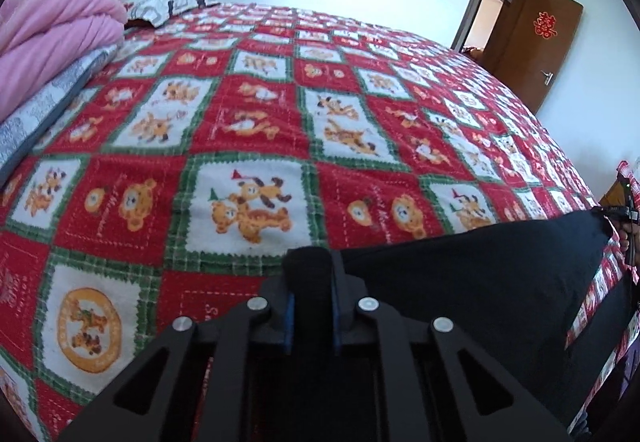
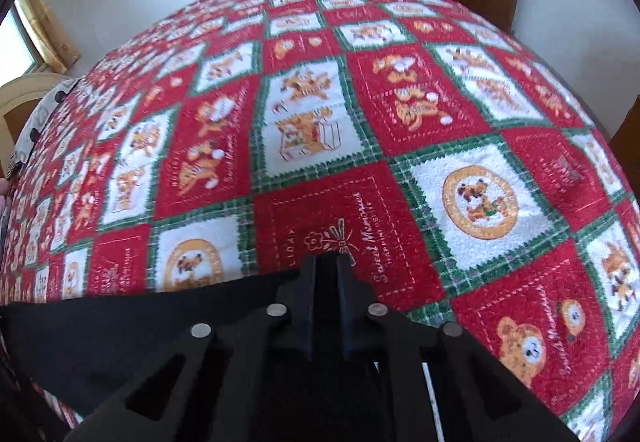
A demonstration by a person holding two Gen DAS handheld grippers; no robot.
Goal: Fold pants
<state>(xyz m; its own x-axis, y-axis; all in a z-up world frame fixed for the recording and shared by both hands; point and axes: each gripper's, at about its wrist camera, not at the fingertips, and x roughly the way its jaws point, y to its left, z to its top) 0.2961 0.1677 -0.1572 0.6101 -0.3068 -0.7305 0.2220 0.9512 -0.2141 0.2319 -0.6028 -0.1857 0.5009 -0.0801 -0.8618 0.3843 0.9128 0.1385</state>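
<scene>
**Pants lifted taut over bed, fold pending**

Left wrist: left gripper (image 1: 312, 274) was clamped on black cloth pants (image 1: 480, 266), stretched above the red patchwork blanket (image 1: 256, 114).

Right wrist: right gripper (image 2: 326, 274) was pinched on the pants (image 2: 120, 326). Laying down judged next.

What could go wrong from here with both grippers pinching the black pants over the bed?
1. The left gripper holds only a small bunched bit of the black pants; it may slip out.
2. The right gripper also grips at the cloth's edge, so uneven pulling could skew the fold.
3. The fuzzy patterned blanket may drag the fabric.
</scene>
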